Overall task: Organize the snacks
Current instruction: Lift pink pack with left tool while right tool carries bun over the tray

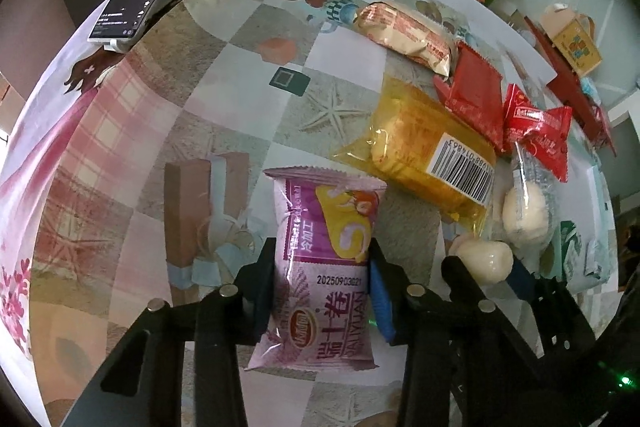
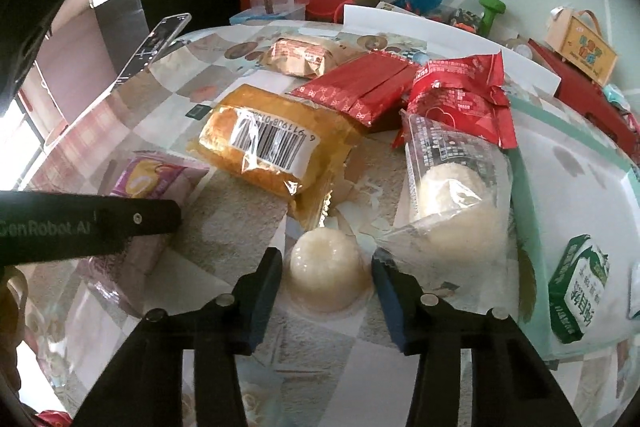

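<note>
Swiss-roll packet (image 1: 320, 267) sits lengthwise between the left gripper (image 1: 322, 291) pads, long axis running straight out along the fingers; jaws clamped on its soft, crinkly pink-purple film, sides slightly pinched. Right gripper (image 2: 326, 283) is closed on a white jelly cup (image 2: 326, 271), a smooth glossy dome in clear plastic, centred in the gap. Both items are on the checked tablecloth (image 1: 240, 99). Yellow cake pack (image 2: 264, 151) and coconut ball pouch (image 2: 452, 195) lie just beyond. Each hand already has its own item; a straight lift looks enough.
</note>
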Available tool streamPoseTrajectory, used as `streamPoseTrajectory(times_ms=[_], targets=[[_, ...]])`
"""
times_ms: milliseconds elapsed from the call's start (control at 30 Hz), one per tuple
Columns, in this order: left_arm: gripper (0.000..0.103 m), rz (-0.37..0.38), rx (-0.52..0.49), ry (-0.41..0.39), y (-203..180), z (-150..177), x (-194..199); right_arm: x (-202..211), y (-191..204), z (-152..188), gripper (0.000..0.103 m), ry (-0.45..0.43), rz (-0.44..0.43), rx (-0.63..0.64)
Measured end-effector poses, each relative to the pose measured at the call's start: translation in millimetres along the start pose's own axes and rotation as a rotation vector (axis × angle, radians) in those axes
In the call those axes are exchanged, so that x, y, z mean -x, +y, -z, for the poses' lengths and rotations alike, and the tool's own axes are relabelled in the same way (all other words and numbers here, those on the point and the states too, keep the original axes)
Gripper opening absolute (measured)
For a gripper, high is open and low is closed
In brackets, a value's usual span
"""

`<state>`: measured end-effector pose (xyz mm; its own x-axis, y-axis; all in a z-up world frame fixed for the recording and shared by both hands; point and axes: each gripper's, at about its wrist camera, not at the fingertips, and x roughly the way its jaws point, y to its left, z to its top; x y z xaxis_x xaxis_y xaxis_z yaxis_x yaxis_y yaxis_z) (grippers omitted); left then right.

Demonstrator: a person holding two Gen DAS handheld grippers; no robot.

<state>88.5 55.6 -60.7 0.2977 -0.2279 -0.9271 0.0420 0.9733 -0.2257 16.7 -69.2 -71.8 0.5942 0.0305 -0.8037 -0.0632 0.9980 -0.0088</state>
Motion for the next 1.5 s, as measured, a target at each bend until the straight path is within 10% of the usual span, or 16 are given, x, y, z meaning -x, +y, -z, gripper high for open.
streamPoseTrajectory(times_ms=[1500], targets=[[0.040, 0.106, -0.013, -0.231, -17.0, 0.6, 77.9, 83.5, -35.9, -20.7, 0.041, -0.248, -0.059, -0.107]])
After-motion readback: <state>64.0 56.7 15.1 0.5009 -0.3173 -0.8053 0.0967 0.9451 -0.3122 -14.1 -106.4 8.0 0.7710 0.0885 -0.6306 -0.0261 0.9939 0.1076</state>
